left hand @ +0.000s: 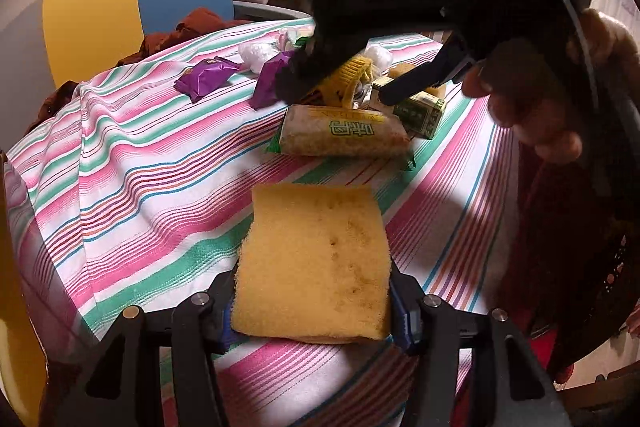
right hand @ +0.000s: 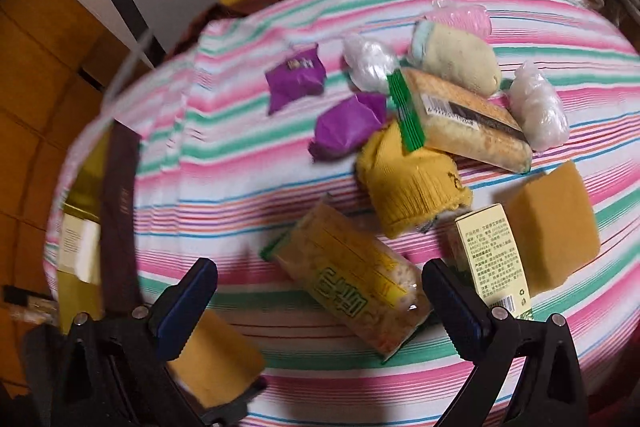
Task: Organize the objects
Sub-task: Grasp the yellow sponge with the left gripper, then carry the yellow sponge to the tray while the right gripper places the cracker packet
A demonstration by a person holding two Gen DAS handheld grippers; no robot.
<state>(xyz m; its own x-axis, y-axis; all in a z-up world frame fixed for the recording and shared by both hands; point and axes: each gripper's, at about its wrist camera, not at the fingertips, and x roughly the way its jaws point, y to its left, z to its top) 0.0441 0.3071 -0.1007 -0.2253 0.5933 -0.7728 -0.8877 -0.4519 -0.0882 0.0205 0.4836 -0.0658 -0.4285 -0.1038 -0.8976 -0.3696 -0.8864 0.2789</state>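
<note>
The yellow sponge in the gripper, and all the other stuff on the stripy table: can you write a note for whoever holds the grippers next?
Left hand-held gripper: shut on a flat yellow sponge, held above the striped tablecloth.
Right hand-held gripper: open, empty, hovering over a clear-wrapped yellow-and-green snack pack.
Still heaped together: yellow knitted sock, two purple foil packets, green-and-cream carton, second yellow sponge, white plastic-wrapped bundles.
Done: one sponge picked up. Left: place it, then sort the heap.
</note>
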